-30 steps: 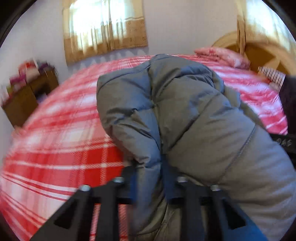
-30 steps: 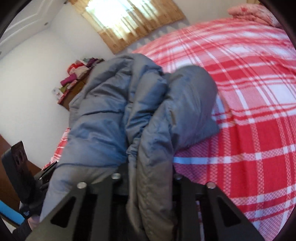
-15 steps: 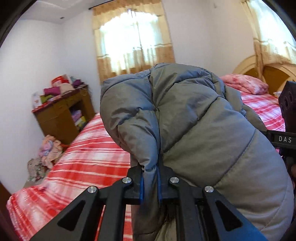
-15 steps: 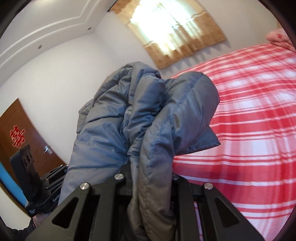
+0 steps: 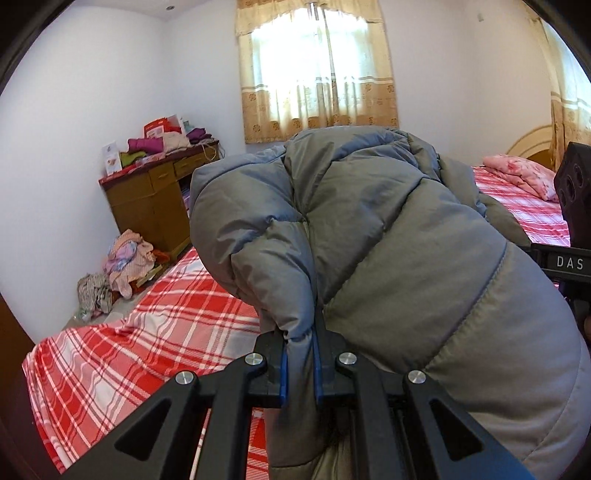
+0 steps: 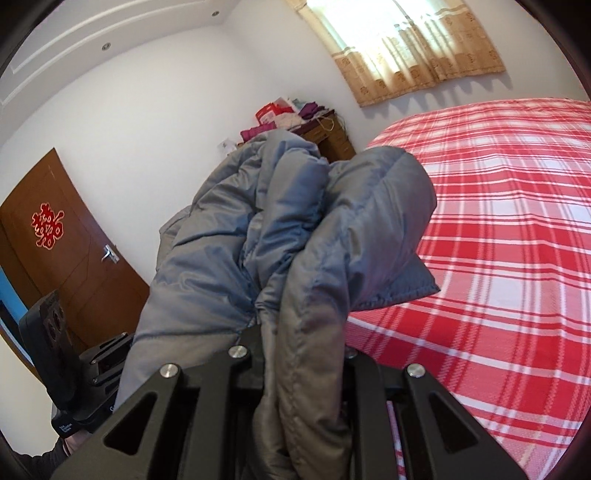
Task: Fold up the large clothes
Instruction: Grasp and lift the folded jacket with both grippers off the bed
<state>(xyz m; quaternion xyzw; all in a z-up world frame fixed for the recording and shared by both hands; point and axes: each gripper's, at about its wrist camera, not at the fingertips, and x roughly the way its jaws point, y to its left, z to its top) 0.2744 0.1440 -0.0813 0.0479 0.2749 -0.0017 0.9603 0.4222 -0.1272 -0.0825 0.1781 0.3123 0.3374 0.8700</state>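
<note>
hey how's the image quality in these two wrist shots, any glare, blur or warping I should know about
Left wrist view: the window is blown out white behind its curtain, the grey puffer jacket is sharp, and walls bow near the dark fisheye corners. Right wrist view: the window glares too, the red plaid bed curves with the lens, and the jacket casts a soft shadow beneath it.

The grey puffer jacket (image 5: 388, 258) runs off the bottom edge of both wrist views and hides much of the red plaid bed (image 5: 147, 332), the right gripper's fingertips (image 6: 304, 354) are buried in its folds, and the desk's (image 5: 155, 199) clutter is too small to identify.
</note>
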